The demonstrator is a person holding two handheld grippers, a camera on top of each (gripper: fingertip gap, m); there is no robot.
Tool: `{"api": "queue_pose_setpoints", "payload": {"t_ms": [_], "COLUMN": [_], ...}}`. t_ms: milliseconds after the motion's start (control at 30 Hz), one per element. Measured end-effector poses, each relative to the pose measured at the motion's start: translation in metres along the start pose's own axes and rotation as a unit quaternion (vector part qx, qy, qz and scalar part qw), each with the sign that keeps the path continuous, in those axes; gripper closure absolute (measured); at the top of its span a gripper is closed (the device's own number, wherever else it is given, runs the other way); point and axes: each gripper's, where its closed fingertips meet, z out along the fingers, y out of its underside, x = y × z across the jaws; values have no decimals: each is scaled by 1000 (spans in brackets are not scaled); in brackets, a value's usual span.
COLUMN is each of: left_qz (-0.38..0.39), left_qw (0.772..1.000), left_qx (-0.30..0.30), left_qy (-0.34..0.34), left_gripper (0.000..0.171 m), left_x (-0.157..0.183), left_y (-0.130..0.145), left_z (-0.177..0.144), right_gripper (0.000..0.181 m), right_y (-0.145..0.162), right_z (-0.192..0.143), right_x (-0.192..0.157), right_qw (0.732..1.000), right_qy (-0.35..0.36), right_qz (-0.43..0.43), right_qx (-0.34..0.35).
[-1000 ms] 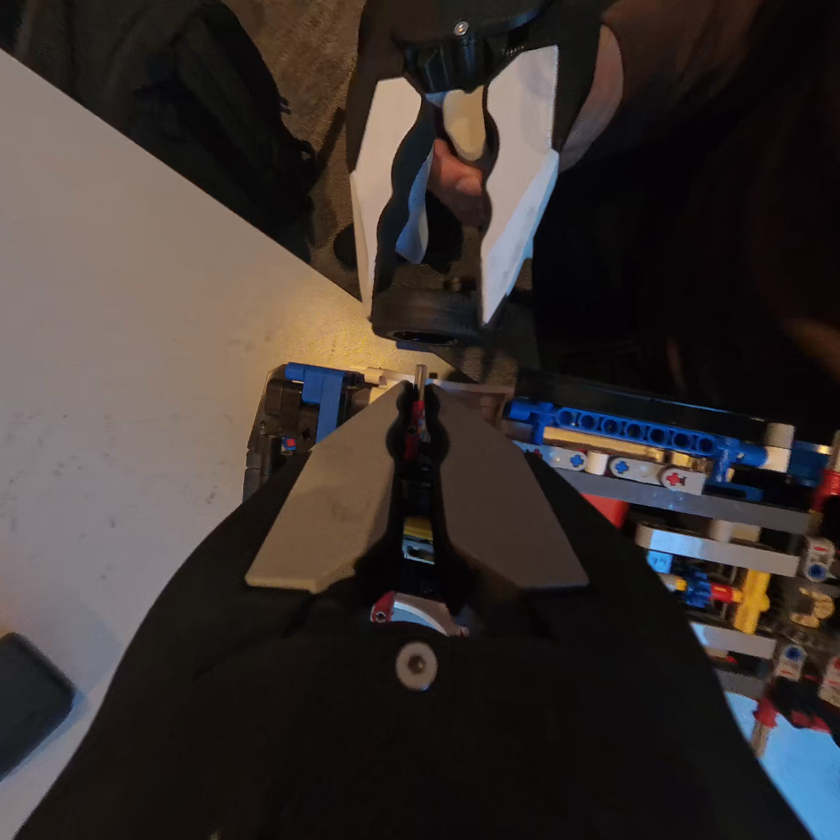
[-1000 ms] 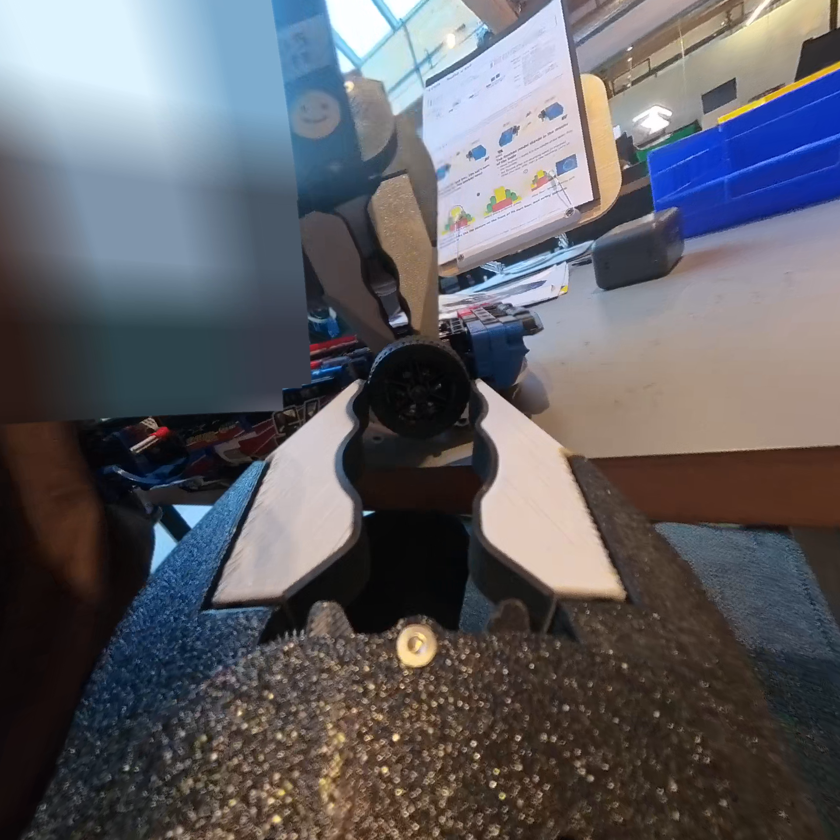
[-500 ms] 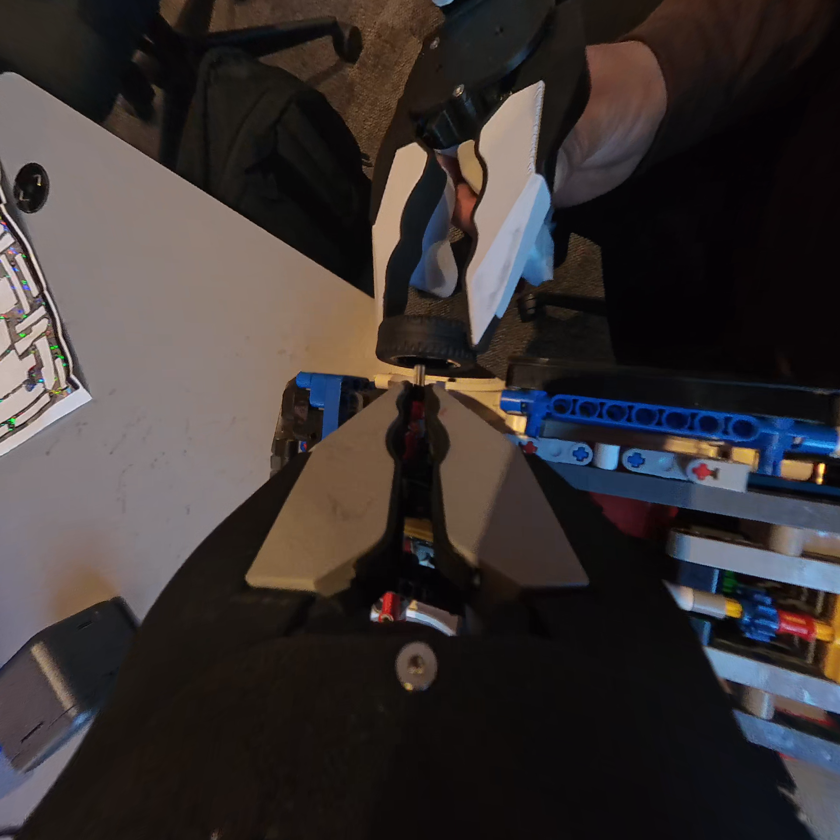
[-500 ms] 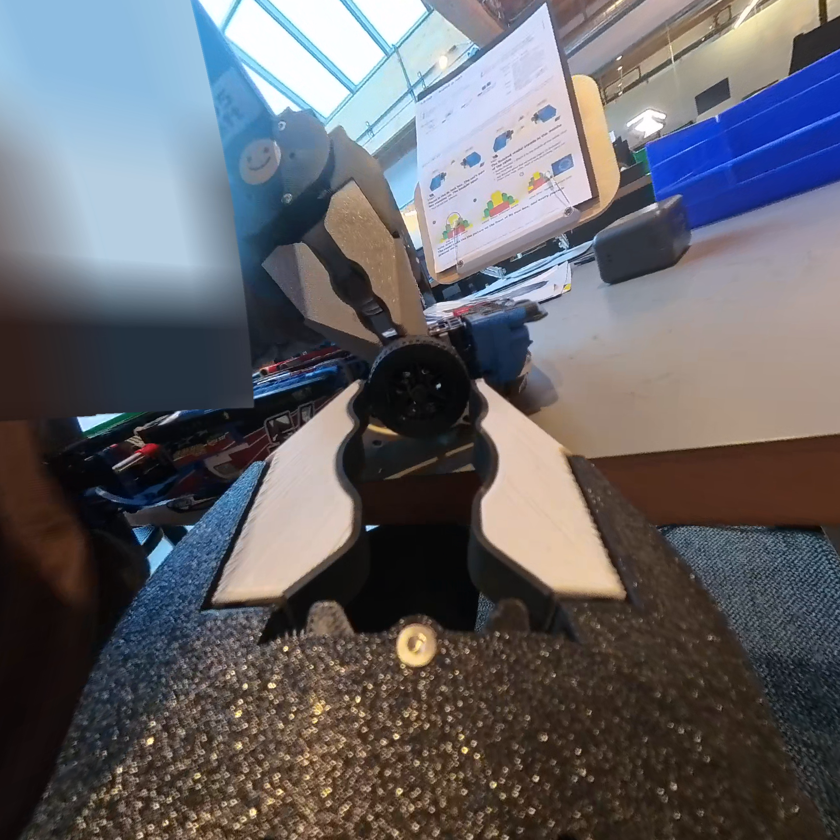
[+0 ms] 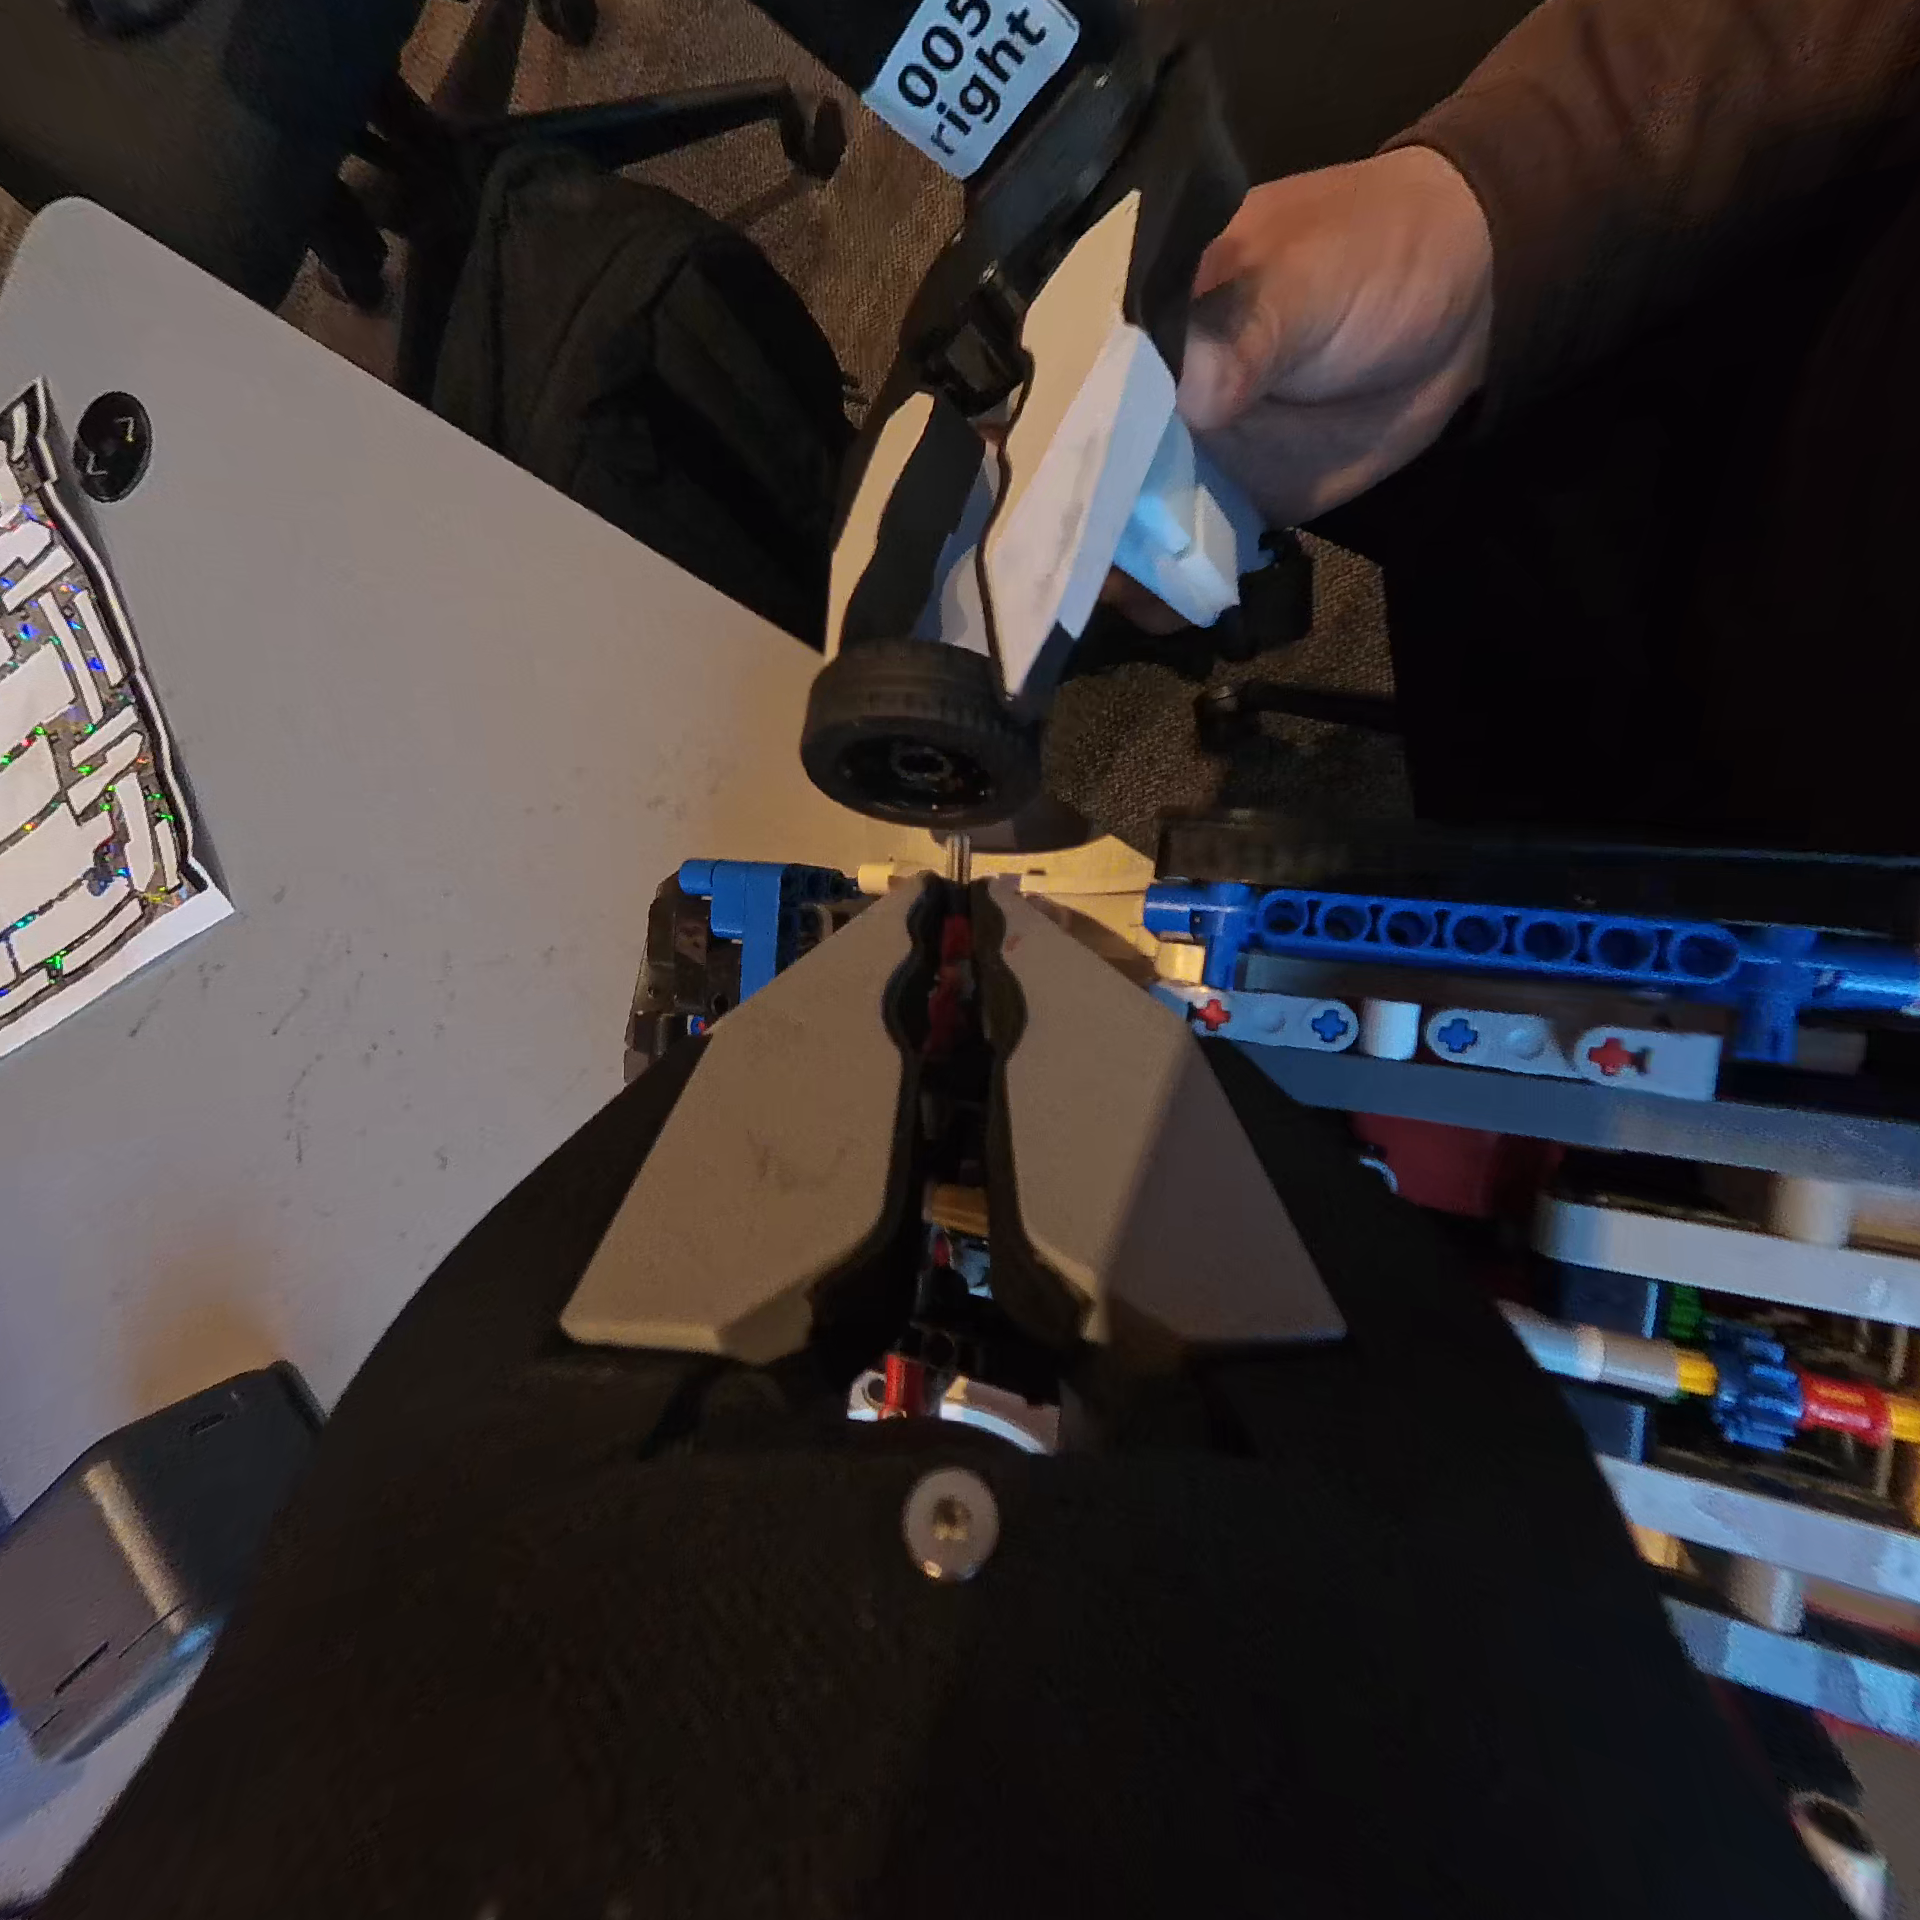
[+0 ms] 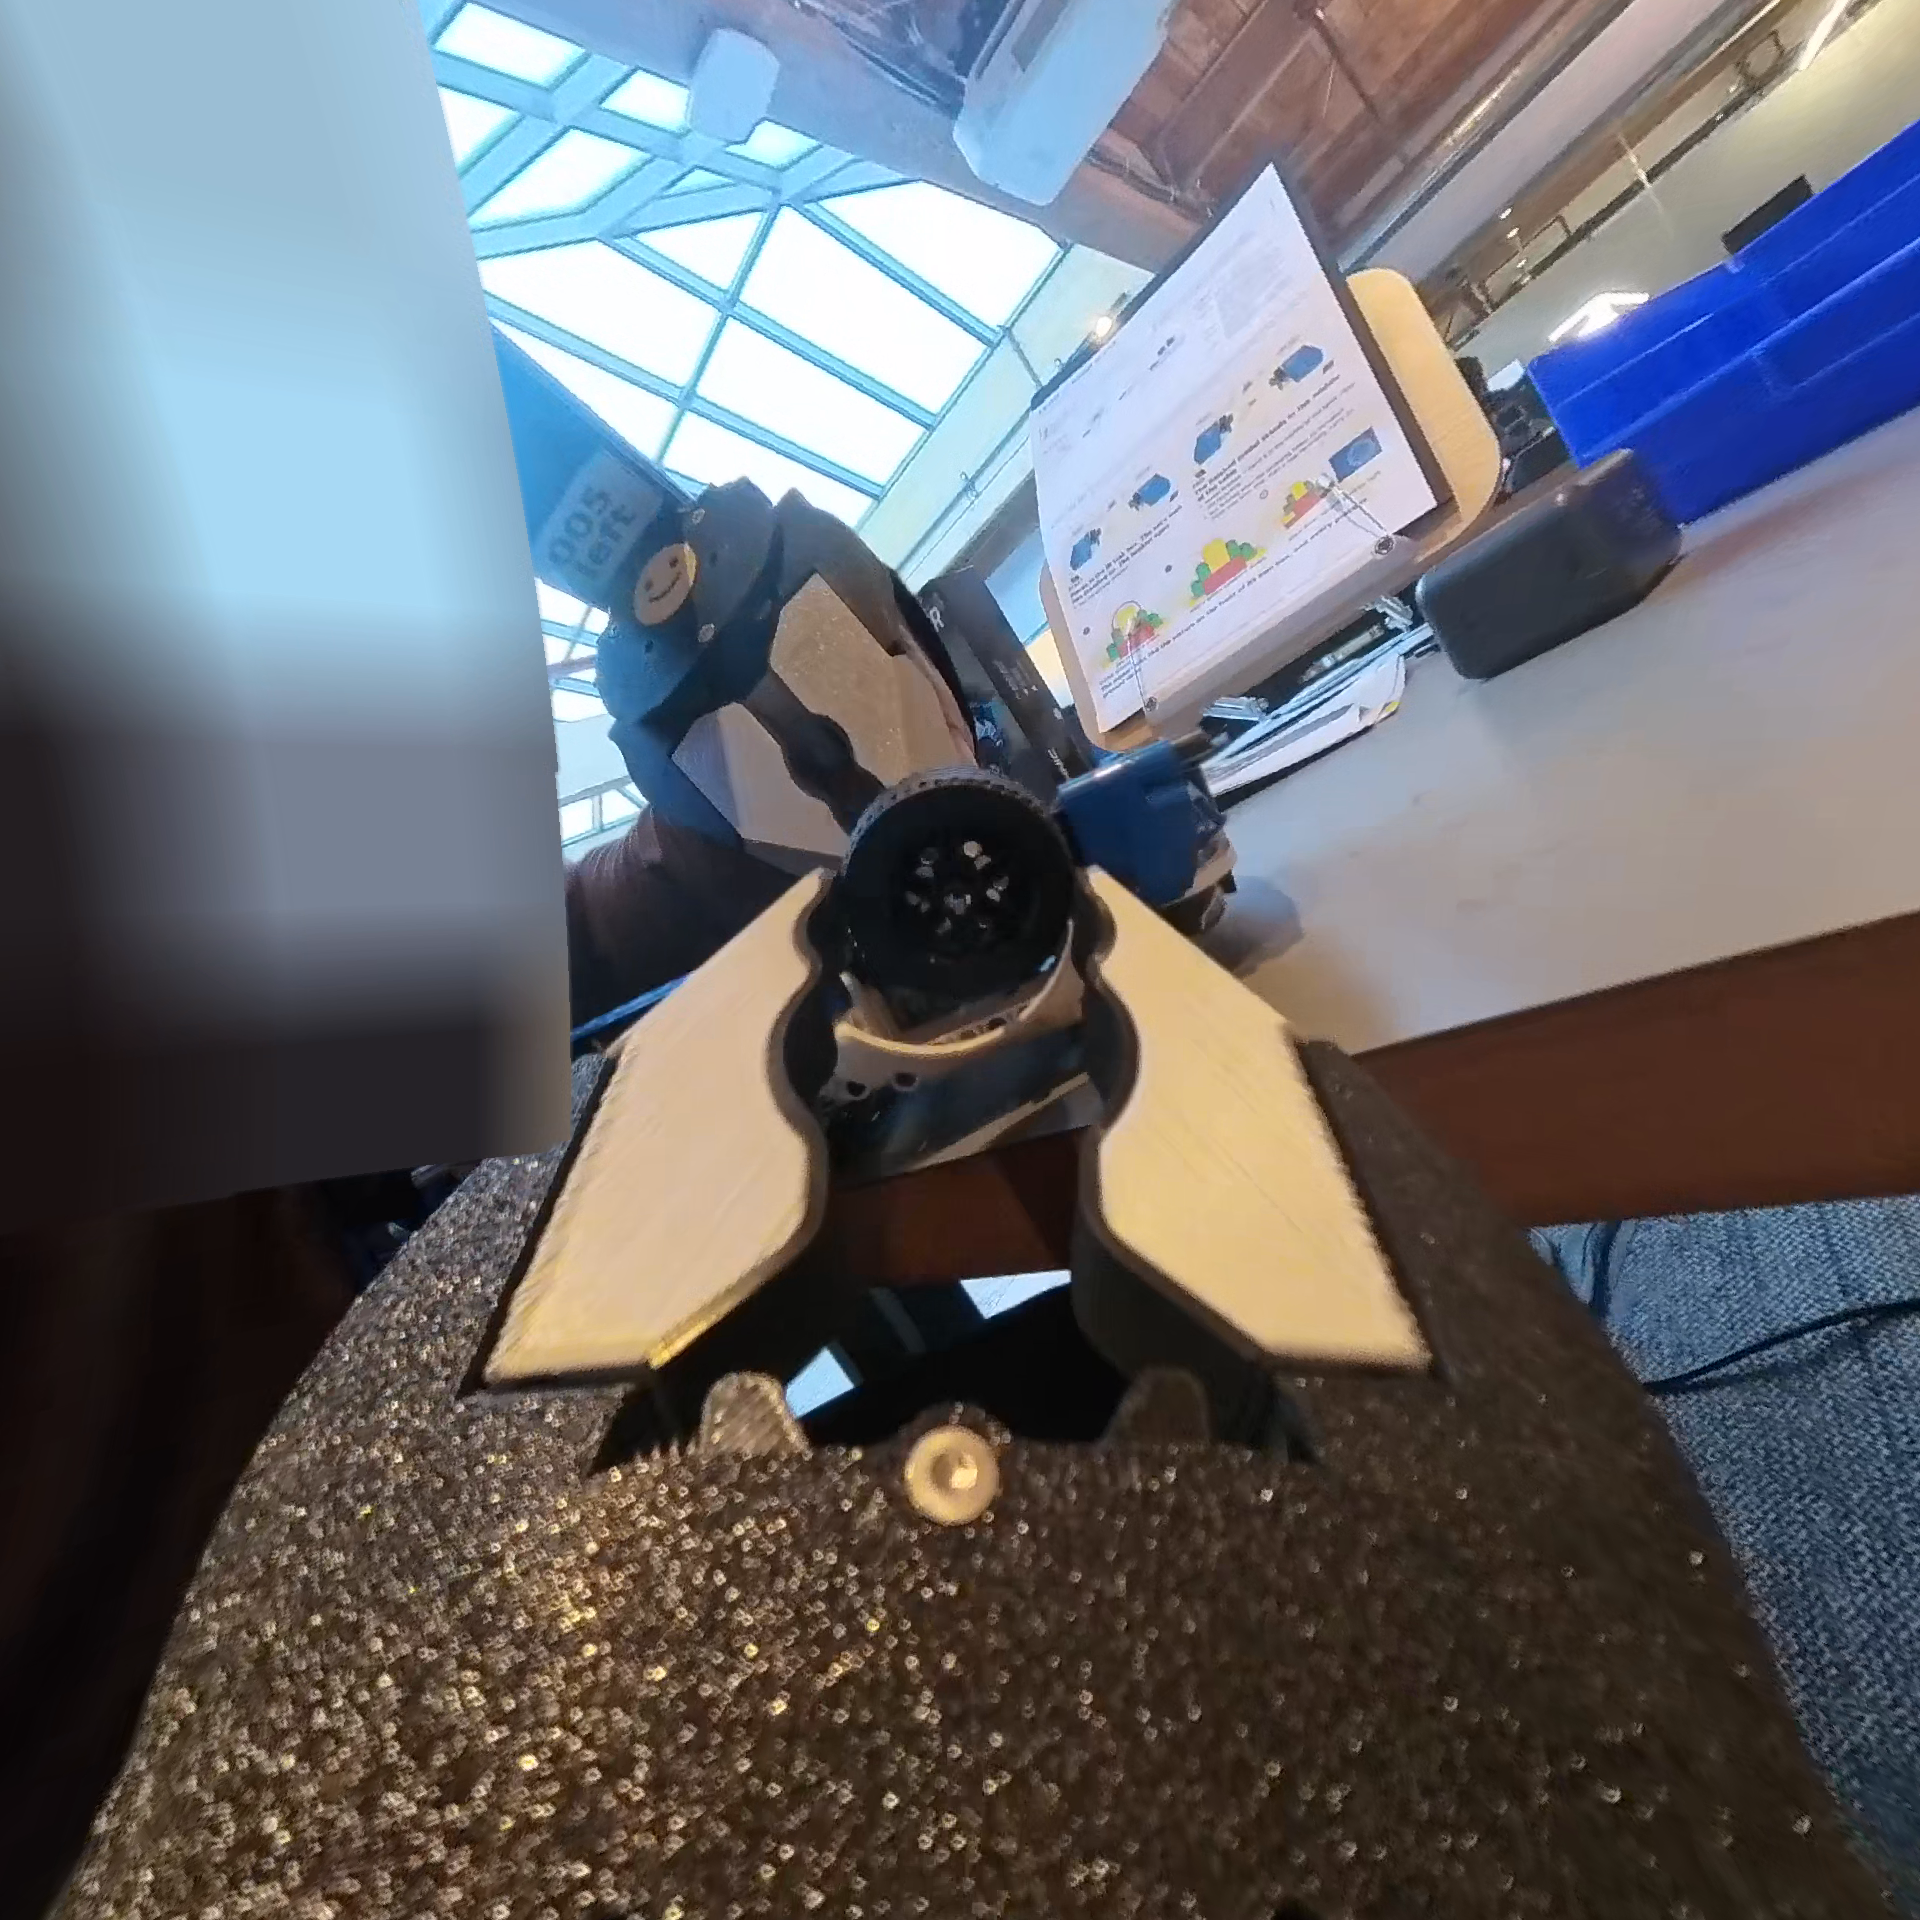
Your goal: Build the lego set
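- A pale grey table fills the left of the left wrist view; its edge runs diagonally toward the middle of the picture.
- The lego model — a long build of blue holed beams, grey beams and white connectors — lies at the table's edge and stretches off to the right; its blue front end shows behind the wheel in the right wrist view.
- The left gripper has its jaws drawn nearly together around a red part of the model; a thin metal axle sticks out just past its tips.
- The right gripper, held in a person's hand, is clamped on a black wheel; the wheel's hub faces the axle tip, just beyond it — whether they touch cannot be told.
- A printed instruction sheet stands propped on the table behind; a dark box sits beside it.
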Motion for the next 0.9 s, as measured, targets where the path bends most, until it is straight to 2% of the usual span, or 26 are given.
{"api": "queue_pose_setpoints", "payload": {"t_ms": [467, 900], "left_qz": [5, 8], "left_qw": [1000, 1000], "left_qx": [16, 19], "left_qy": [10, 7], "left_gripper": [171, 171], "left_x": [-2, -3], "left_y": [2, 2], "left_z": [-1, -2], "right_gripper": [143, 143], "right_y": [10, 9], "right_z": [12, 12], "right_x": [-6, -2], "right_qw": [1000, 1000], "right_qy": [-27, -5], "right_qz": [13, -16], "right_qx": [-5, -14]}}
